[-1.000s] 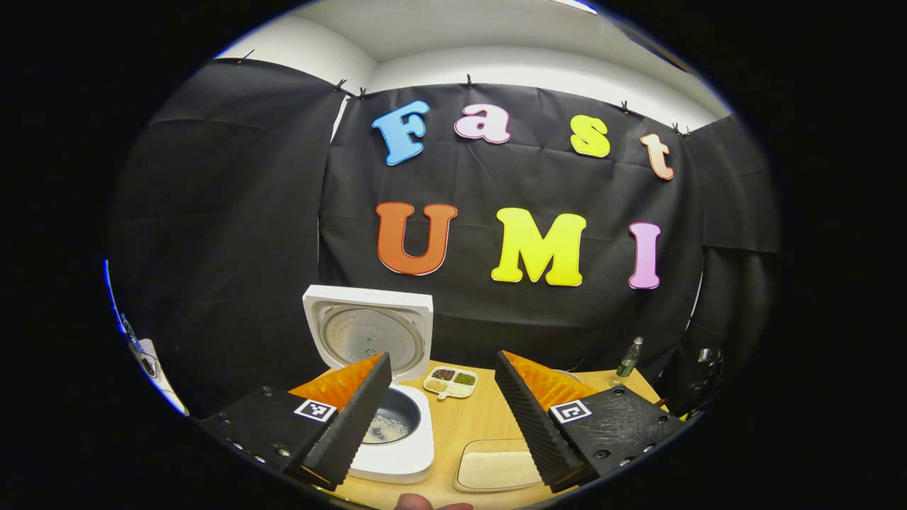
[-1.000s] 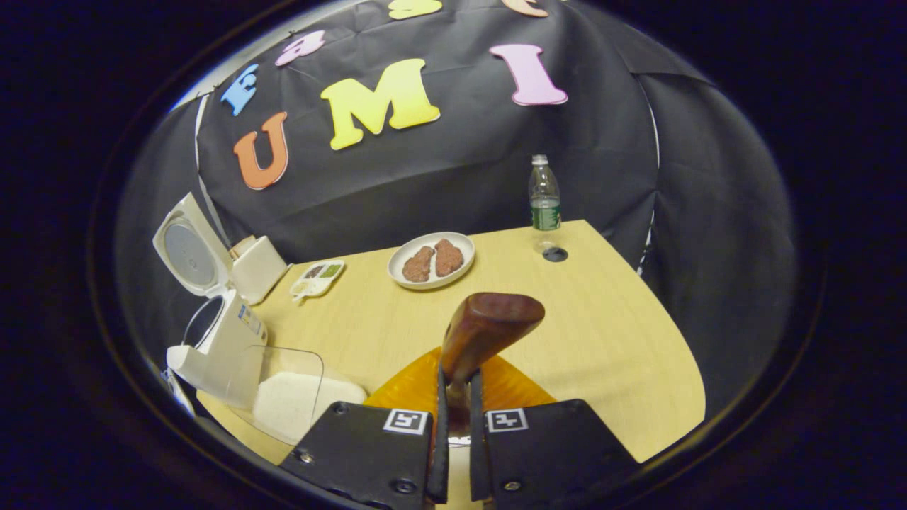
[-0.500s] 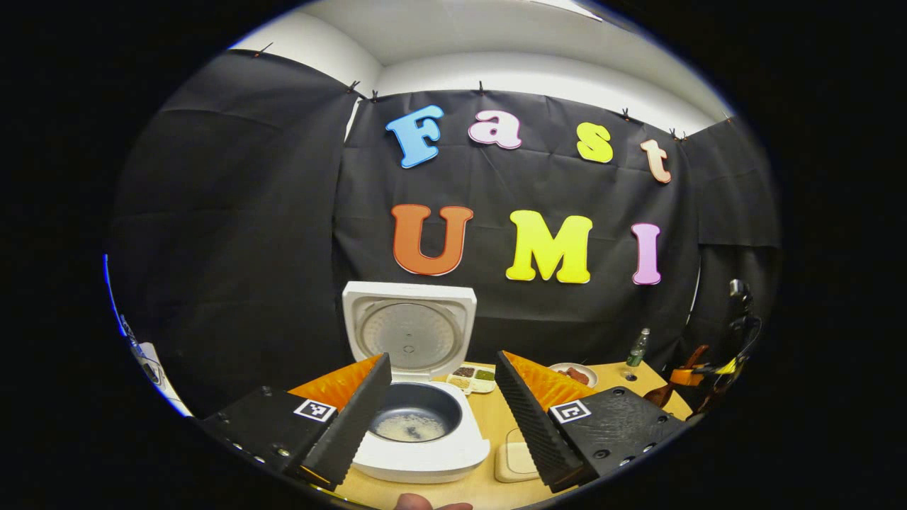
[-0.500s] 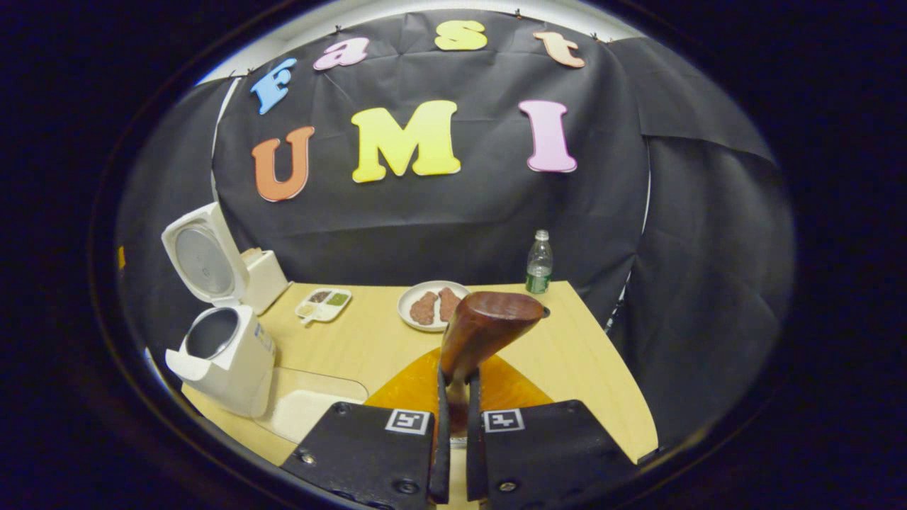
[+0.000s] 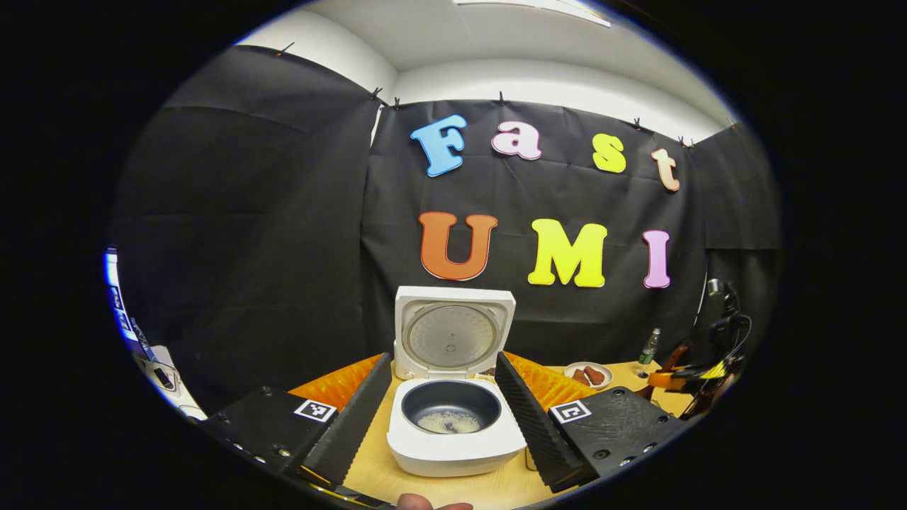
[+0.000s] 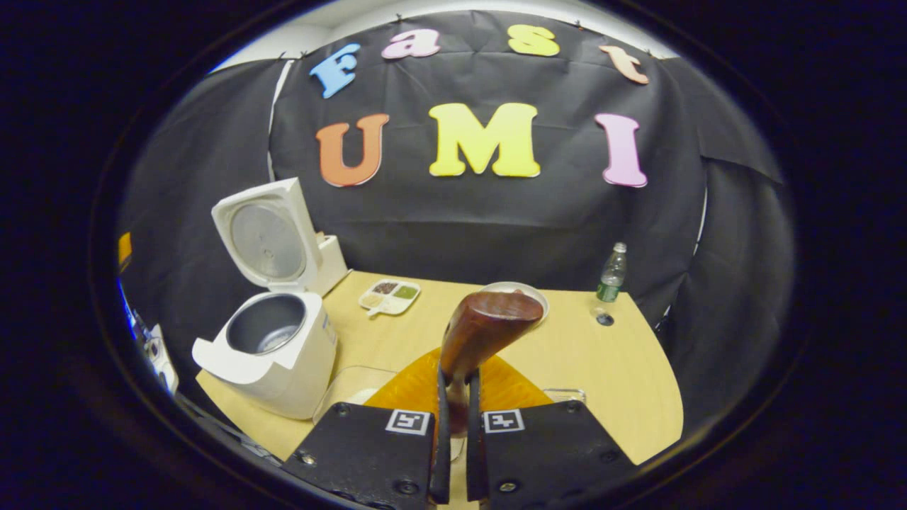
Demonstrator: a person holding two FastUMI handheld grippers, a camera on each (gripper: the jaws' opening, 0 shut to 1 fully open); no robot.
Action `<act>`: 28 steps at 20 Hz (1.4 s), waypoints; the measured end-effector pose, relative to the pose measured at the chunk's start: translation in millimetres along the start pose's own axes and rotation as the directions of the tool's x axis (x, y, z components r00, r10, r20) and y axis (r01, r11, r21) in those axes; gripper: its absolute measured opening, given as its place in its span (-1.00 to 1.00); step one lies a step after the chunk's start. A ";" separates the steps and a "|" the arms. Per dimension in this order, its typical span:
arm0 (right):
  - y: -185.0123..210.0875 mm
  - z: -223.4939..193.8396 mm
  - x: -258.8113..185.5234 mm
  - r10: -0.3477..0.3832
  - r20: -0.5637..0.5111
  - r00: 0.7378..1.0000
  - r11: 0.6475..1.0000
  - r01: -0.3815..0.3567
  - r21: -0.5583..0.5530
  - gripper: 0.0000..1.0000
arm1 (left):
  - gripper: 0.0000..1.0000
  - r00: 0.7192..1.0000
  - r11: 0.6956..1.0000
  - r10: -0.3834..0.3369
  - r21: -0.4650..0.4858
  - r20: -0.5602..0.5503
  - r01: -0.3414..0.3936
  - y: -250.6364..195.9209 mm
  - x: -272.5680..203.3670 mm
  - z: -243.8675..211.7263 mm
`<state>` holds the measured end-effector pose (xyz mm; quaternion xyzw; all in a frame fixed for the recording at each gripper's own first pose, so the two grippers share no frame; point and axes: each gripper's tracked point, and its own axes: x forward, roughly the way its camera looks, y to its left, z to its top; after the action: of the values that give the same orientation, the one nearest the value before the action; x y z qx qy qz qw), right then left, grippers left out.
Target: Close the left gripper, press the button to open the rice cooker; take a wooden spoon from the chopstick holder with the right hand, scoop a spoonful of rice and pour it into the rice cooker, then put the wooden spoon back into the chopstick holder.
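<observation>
- Gripping the wooden spoon (image 6: pixel 489 326) is done by the right gripper (image 6: pixel 453 418); both fingers are pressed on the handle, and the spoon bowl is held up in front of them.
- The rice cooker (image 6: pixel 273 354) is seen far to the left of the right gripper, with its lid (image 6: pixel 266 237) tipped up.
- The left gripper (image 5: pixel 443 418) is held with its fingers wide apart.
- The rice cooker (image 5: pixel 453 432) is seen straight ahead between those fingers, and a little rice (image 5: pixel 448 422) is seen in the pot.
- A plate (image 6: pixel 511 292) is partly hidden behind the spoon, and a bottle (image 6: pixel 611 274) is stood off to the right on the table (image 6: pixel 609 368).
</observation>
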<state>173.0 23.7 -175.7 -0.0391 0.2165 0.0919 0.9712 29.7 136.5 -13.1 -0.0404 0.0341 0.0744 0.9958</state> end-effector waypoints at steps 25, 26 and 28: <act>93.5 -93.0 62.2 0.180 -0.163 0.970 0.885 -0.087 0.458 -0.73 | 0.88 0.995 0.998 0.065 -0.014 -0.073 -0.066 42.9 -31.7 -0.9; 91.1 -93.1 63.0 0.194 -0.160 0.968 0.856 -0.088 0.510 -0.73 | 0.89 0.995 0.998 0.063 -0.014 -0.072 -0.065 41.8 -31.0 1.0; 84.9 -91.3 63.8 0.224 -0.140 0.964 0.787 -0.095 0.609 -0.72 | 0.89 0.995 0.998 0.060 -0.013 -0.077 -0.061 38.1 -30.0 1.7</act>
<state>175.4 106.6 -288.6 0.2779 0.3358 0.0965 0.8948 -5.5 169.8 -12.0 -0.0496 0.0727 0.1033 0.9907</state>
